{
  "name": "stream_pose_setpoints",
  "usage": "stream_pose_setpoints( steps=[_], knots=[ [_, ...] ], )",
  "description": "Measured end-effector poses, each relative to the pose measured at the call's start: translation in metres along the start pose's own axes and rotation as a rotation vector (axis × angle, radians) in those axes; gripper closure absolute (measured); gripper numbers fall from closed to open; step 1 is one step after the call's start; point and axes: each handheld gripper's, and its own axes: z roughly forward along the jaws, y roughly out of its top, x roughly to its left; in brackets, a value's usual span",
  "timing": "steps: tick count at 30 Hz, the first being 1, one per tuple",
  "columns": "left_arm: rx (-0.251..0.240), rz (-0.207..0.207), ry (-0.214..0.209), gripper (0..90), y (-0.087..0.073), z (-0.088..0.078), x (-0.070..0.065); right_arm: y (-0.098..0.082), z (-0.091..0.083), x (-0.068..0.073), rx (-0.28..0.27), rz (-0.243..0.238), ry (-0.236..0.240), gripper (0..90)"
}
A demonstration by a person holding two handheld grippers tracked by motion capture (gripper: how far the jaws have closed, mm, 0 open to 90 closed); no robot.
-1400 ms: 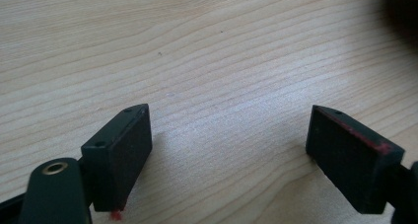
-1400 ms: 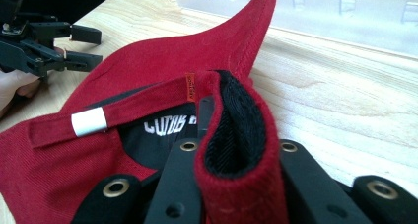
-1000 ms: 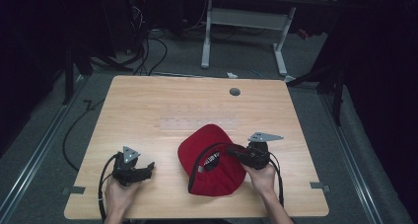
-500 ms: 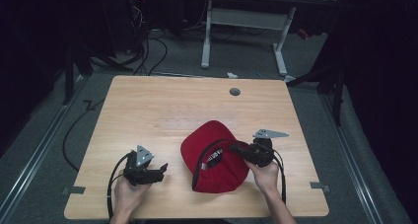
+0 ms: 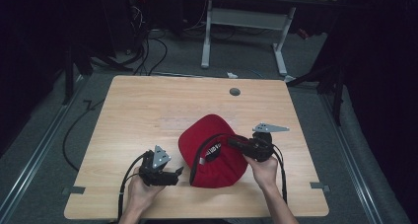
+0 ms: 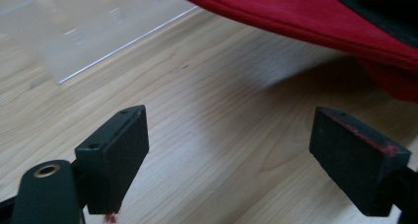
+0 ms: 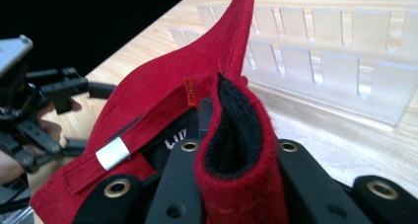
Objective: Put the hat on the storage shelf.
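High view: red cap (image 5: 212, 150) pinched in right claw (image 5: 236, 144); left claw (image 5: 172, 174) just beside, apart.

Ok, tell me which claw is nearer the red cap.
Right. The right claw is shut on the red cap, pinching its rim. The left claw is open, just beside the cap's edge, not touching.

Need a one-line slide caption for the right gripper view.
Right tool clamps the red cap's folded rim; a clear slotted rack lies on the table behind it.
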Motion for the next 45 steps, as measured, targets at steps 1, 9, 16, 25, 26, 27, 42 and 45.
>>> stream_pose_setpoints(
  steps=[1, 9, 16, 25, 26, 27, 42, 45],
  knots=[
    [0.005, 0.008, -0.007, 15.3, 0.000, 0.002, -0.003, 0.001, 0.000, 0.000, -0.004, 0.000, 0.001, 82.9],
    [0.019, 0.023, -0.036, 15.6, -0.004, 0.009, -0.014, 0.009, 0.002, 0.005, -0.018, 0.009, 0.007, 82.8],
    [0.007, 0.042, -0.053, 15.5, -0.003, 0.008, -0.021, 0.010, 0.010, 0.006, 0.002, 0.010, -0.008, 82.7],
    [-0.031, 0.049, -0.057, 15.2, 0.003, 0.000, -0.023, 0.007, 0.013, 0.013, 0.049, -0.037, -0.057, 82.6],
    [-0.034, 0.050, -0.055, 14.8, 0.004, -0.001, -0.023, 0.006, 0.013, 0.014, 0.066, -0.050, -0.069, 82.5],
    [-0.039, 0.048, -0.054, 14.7, 0.004, -0.002, -0.023, 0.005, 0.013, 0.015, 0.075, -0.054, -0.076, 82.5],
    [-0.060, 0.097, -0.066, 10.9, 0.008, -0.008, -0.025, -0.006, 0.019, 0.016, 0.182, -0.074, -0.090, 82.0],
    [-0.058, 0.104, -0.076, 10.6, 0.010, -0.009, -0.025, -0.007, 0.021, 0.018, 0.200, -0.072, -0.081, 81.9]
  ],
)
